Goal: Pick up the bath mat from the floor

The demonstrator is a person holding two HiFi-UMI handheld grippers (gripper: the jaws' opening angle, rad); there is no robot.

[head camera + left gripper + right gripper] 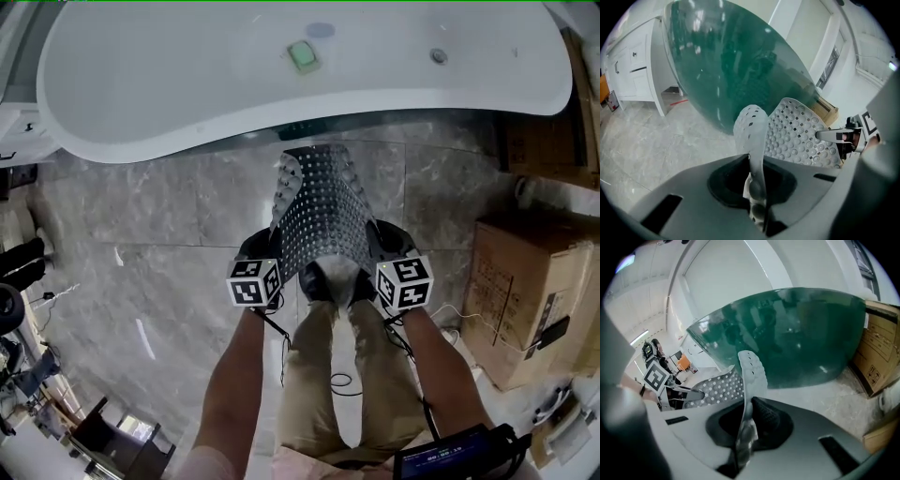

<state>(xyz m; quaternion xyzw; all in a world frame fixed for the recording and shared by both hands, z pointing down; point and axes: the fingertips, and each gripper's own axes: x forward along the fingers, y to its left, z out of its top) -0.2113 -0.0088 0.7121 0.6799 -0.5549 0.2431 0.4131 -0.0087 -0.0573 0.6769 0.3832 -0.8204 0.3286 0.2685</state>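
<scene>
The left gripper has its jaws pressed together on one corner of the grey perforated rubber bath mat, and the thin edge of the mat stands up between them. The right gripper is closed in the same way on the other near corner, where a rounded flap of the mat with small holes rises above the jaws. Each gripper view shows the other gripper at the far side of the mat, with its marker cube.

In the head view the mat hangs stretched between the two grippers, in front of the person's legs in beige trousers. Its near edge is lifted, its bumpy underside with many small suction cups faces the camera, and its two sides curl inward. Its far end reaches towards the bathtub; I cannot tell if this end touches the floor.

Under the mat is the grey marble tile floor. Just beyond the mat stands the large oval bathtub, white inside and dark green glossy outside. A small pale green square object lies inside it. On the person's right stands a brown cardboard box, and the left gripper view shows a white cabinet beside the tub.
</scene>
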